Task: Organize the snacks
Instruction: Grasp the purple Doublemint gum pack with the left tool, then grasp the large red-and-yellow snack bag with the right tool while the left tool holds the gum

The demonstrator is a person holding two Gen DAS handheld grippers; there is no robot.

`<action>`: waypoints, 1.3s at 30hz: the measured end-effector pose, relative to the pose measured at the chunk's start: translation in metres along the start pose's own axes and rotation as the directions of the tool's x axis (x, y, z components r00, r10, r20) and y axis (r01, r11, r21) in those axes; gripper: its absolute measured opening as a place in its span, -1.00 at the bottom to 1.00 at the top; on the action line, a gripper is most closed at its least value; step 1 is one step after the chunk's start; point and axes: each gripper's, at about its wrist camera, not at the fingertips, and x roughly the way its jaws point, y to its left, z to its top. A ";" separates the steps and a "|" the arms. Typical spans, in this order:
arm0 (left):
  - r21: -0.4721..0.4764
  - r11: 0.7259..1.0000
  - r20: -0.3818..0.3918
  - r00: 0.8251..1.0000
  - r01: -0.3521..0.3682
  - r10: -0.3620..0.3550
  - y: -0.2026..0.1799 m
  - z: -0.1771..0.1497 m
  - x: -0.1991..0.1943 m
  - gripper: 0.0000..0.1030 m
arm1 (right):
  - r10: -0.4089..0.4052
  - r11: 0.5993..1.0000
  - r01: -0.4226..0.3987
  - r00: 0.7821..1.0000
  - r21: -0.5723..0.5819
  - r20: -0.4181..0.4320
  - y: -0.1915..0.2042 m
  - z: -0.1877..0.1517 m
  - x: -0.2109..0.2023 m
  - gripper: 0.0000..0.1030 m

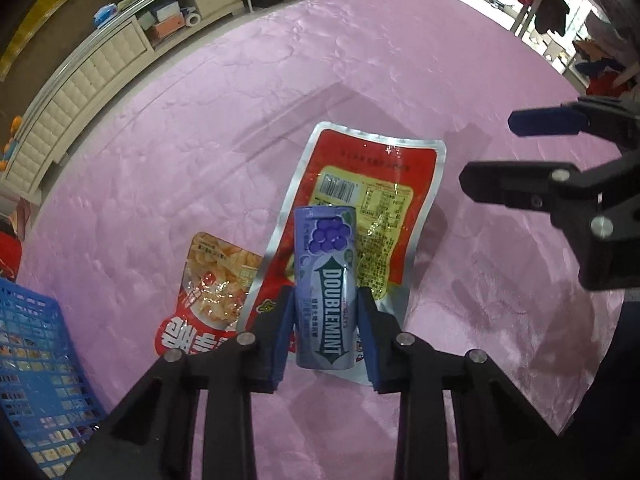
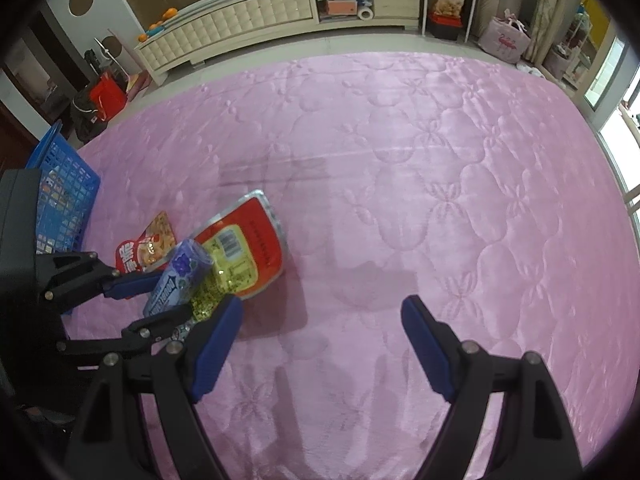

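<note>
I've got the left tool (image 1: 326, 334) clamped on the purple gum pack (image 1: 326, 286), its pads on both long sides; the pack lies on top of the red pouch (image 1: 360, 184) on the pink quilt (image 1: 200, 140). My right tool (image 2: 322, 346) hangs apart, nothing between its fingers, just right of the pack. Blue basket (image 1: 36, 380) sits left.

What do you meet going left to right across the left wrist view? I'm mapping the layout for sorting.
blue basket → orange-and-red snack pouch → Doublemint gum bottle, clamped in the left gripper → right gripper, open.
</note>
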 end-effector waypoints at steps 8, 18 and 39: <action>-0.112 0.994 0.077 0.997 -0.017 0.025 0.012 -0.017 -0.020 -0.45 | 0.067 0.996 -0.066 0.998 0.056 -0.014 0.005 -0.001 0.006 0.65; -0.225 0.972 0.133 0.986 -0.069 0.101 0.049 -0.069 -0.072 -0.45 | 0.017 0.987 -0.025 0.999 -0.157 -0.050 0.049 0.006 0.003 0.65; -0.482 0.876 0.198 0.975 0.007 0.101 0.033 -0.118 -0.070 -0.45 | -0.146 0.284 0.039 0.989 -0.958 -0.003 0.121 -0.017 0.035 0.65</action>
